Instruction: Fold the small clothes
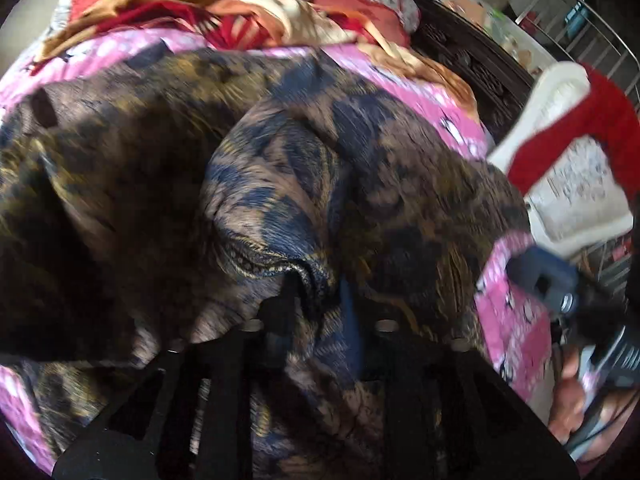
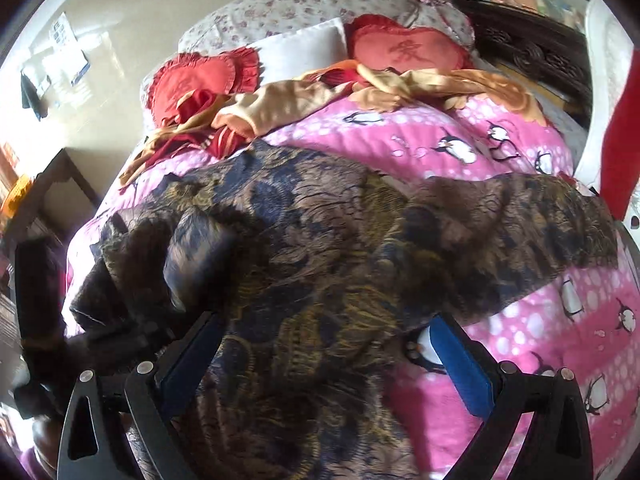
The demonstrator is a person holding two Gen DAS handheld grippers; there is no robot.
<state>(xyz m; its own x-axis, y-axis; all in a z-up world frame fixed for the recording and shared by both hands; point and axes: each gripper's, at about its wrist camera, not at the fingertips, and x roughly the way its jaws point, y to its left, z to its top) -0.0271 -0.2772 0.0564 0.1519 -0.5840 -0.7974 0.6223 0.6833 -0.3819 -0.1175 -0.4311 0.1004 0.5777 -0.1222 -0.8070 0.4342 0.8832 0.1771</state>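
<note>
Clearance: garment covers the near bed; open quilt only toward the right side.

The dark patterned garment [image 2: 320, 248] lies spread and bunched across the pink penguin quilt [image 2: 460, 148], filling the span between both grippers, a raised fold standing at its left. Bare quilt shows beyond the garment and along its right edge, passable. The head of the bed is crowded: orange-and-red blanket [image 2: 304, 96], two red heart cushions [image 2: 400, 52], a white pillow [image 2: 304, 46]. A dark carved wooden frame [image 2: 532, 52] bounds the right side. A metal rack [image 1: 592, 40] stands beyond it.
</note>
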